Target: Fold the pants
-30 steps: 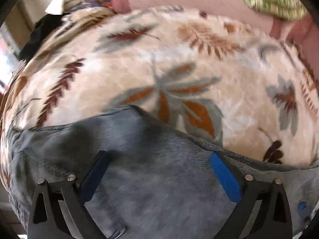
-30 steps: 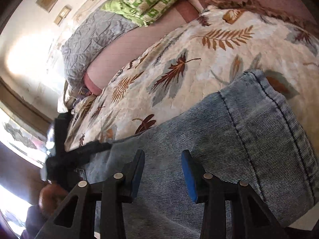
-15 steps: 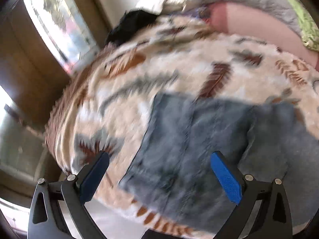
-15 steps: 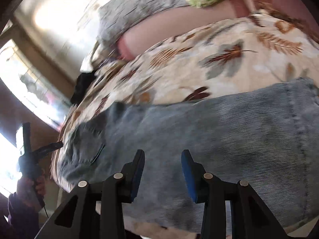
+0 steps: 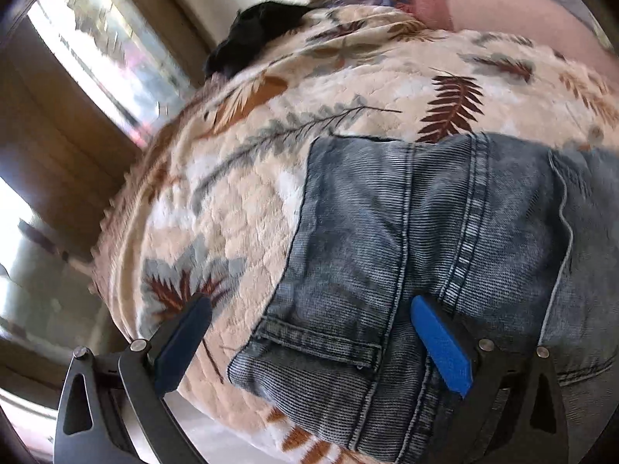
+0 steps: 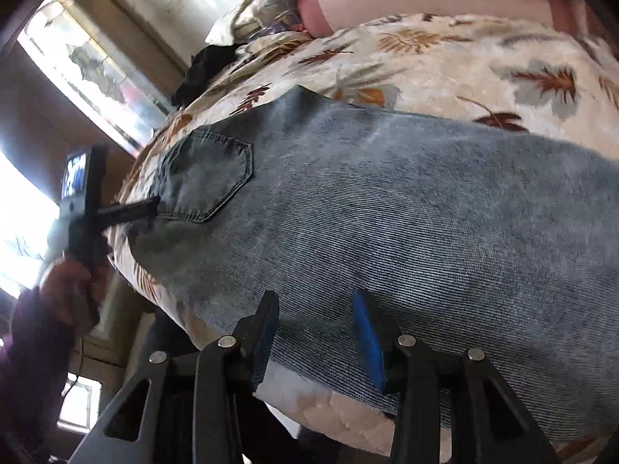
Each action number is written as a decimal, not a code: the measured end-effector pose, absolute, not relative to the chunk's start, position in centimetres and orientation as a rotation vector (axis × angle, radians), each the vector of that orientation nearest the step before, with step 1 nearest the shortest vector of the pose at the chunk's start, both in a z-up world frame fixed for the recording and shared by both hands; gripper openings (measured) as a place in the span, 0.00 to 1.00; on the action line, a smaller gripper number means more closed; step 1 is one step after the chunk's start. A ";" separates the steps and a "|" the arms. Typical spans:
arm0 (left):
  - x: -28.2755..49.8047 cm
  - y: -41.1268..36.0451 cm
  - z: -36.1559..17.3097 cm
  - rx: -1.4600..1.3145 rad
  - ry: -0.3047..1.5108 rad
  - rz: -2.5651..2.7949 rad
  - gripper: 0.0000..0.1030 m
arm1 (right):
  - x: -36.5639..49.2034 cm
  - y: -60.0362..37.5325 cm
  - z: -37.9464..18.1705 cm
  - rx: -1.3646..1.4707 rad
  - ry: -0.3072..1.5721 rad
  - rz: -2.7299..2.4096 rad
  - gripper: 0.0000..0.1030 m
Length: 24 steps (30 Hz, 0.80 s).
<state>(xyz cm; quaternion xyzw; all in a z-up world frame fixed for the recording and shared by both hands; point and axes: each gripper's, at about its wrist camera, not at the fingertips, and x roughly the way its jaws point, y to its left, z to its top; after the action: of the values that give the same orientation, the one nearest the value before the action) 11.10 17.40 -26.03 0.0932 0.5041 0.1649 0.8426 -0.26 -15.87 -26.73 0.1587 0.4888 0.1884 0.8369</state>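
Blue denim jeans [image 5: 418, 239] lie flat on a cream bed blanket with a leaf print [image 5: 240, 193]. In the left wrist view my left gripper [image 5: 309, 332] is wide open and empty, just above the waistband corner with its belt loop. In the right wrist view the jeans [image 6: 406, 212] stretch across the bed, back pocket at the left. My right gripper [image 6: 315, 328] is open and empty, over the jeans' near edge. The left gripper [image 6: 127, 208] shows there too, its fingers at the waistband by the pocket.
A black garment [image 5: 263, 34] lies at the blanket's far corner. A pink mattress edge [image 6: 406, 4] and grey bedding lie beyond. A bright window [image 5: 104, 58] stands at the left. The bed's near edge drops off below both grippers.
My left gripper has swung left along the jeans from the middle to the waistband end. My right gripper has turned left and pulled back toward the near edge. Both stayed open.
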 end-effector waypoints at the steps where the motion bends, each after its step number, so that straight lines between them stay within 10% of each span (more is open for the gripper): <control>1: 11.1 17.8 -25.8 0.162 1.080 0.351 1.00 | -0.3 -15.9 -26.7 0.341 1.036 0.400 0.43; 12: 5.8 11.9 -19.5 0.208 0.905 0.202 1.00 | -1.3 -19.9 -23.5 0.440 0.834 0.280 0.43; 24: 5.5 5.1 -26.5 0.364 1.091 0.107 1.00 | -0.4 -19.1 -25.9 0.393 0.966 0.274 0.43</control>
<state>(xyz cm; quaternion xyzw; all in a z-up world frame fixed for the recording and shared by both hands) 5.47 5.10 -26.54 0.1721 0.5158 0.0504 0.8377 -0.40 -19.13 -25.87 0.1870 0.4601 0.1306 0.8581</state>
